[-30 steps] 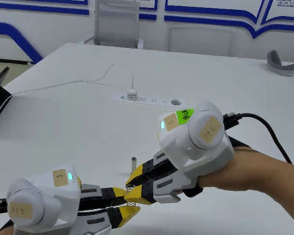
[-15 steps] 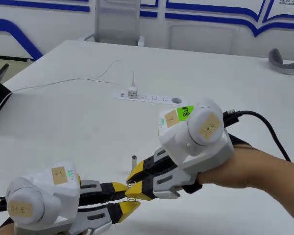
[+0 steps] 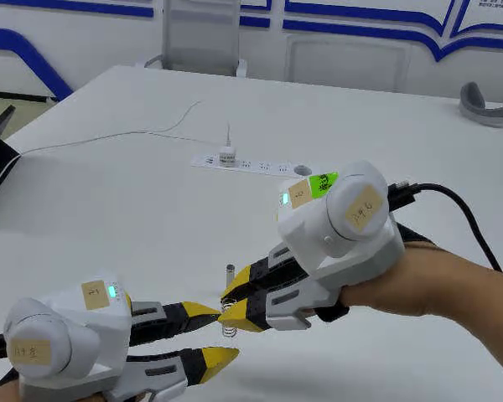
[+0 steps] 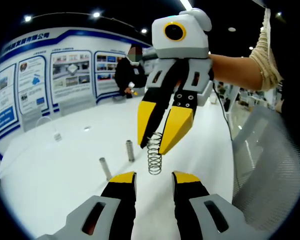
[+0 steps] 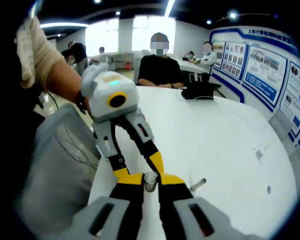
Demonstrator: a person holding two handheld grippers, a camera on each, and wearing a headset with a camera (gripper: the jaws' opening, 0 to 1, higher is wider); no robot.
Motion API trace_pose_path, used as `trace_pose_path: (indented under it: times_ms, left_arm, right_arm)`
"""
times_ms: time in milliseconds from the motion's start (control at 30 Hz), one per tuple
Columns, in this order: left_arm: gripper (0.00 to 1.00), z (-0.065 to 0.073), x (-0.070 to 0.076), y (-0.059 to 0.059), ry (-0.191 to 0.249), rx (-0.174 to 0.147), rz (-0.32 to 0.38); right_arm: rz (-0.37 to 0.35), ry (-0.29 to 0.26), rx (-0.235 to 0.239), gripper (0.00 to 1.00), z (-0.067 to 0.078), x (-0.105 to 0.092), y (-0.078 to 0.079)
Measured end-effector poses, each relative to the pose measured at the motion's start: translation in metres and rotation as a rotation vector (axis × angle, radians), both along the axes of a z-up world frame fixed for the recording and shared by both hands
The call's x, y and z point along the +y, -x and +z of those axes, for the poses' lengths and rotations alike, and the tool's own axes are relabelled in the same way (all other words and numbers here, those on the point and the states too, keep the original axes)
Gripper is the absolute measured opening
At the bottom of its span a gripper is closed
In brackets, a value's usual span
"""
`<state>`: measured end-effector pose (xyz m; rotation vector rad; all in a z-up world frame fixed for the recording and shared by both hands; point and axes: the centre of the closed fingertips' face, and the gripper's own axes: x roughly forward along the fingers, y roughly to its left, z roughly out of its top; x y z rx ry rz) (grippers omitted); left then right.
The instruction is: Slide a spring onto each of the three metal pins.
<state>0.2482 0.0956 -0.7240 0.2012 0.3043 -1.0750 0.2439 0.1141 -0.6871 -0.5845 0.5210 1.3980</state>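
One spring (image 4: 154, 158) hangs from the right gripper (image 4: 155, 146), whose yellow jaws are shut tight on its top coils, so the rest dangles upright above the table (image 3: 134, 209). We judge the hold is deliberate: pinched at one end only, its lower end is left open to go over one of the pins (image 4: 130, 150). The left gripper (image 4: 154, 178) sits at six o'clock of the spring in the left gripper view, jaws parted and gripping nothing. The bottom coil hangs just above the gap between them, and we cannot tell whether it touches. We take that as standing ready to steady the loose end, though this is a guess. Two pins stand upright on the table at nine o'clock of the spring in that view, near it but apart, and neither wears a spring. In the head view, one of them rises at twelve o'clock of the spring, just beyond the jaw tips.

The spring is thin bright wire wound in open, even coils, a slim tube that we expect to bend easily if nudged. The pins are short, smooth, dull grey metal cylinders. The jaw tips are glossy yellow wedges on black arms, the bodies smooth white plastic. The table is matte white, with a power strip (image 3: 251, 166) far off at twelve o'clock.
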Motion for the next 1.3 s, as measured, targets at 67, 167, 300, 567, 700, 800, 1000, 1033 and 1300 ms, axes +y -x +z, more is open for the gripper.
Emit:
trace_pose_path:
  times_ms: [67, 167, 300, 567, 700, 800, 1000, 1033, 1300]
  left_arm:
    - [0.32, -0.001, 0.002, -0.001, -0.001, 0.007, 0.009]
    - [0.37, -0.003, 0.004, -0.002, -0.001, 0.014, 0.021]
    - [0.42, -0.004, 0.006, -0.003, -0.005, 0.021, 0.032]
    - [0.49, -0.004, 0.008, -0.006, 0.0, 0.025, 0.054]
    - [0.51, -0.004, 0.01, -0.006, 0.0, 0.028, 0.063]
    - [0.53, -0.005, 0.012, -0.007, 0.0, 0.03, 0.071]
    - [0.55, -0.006, 0.014, -0.007, -0.001, 0.033, 0.08]
    - [0.56, -0.006, 0.014, -0.007, -0.001, 0.033, 0.08]
    - [0.57, -0.007, 0.016, -0.008, -0.003, 0.033, 0.088]
  right_arm:
    - [-0.005, -0.001, -0.002, 0.12, 0.0, 0.0, -0.002]
    - [-0.018, -0.006, -0.008, 0.12, 0.003, -0.002, -0.006]
    - [-0.039, -0.011, -0.018, 0.12, 0.005, -0.004, -0.013]
    - [-0.089, -0.023, -0.034, 0.12, 0.008, -0.007, -0.029]
    - [-0.118, -0.03, -0.042, 0.12, 0.009, -0.008, -0.039]
    - [-0.147, -0.034, -0.048, 0.12, 0.008, -0.01, -0.048]
    - [-0.209, -0.06, -0.069, 0.12, 0.01, -0.01, -0.066]
    - [-0.219, -0.063, -0.074, 0.12, 0.011, -0.009, -0.069]
    - [-0.286, -0.088, -0.079, 0.12, 0.009, -0.008, -0.09]
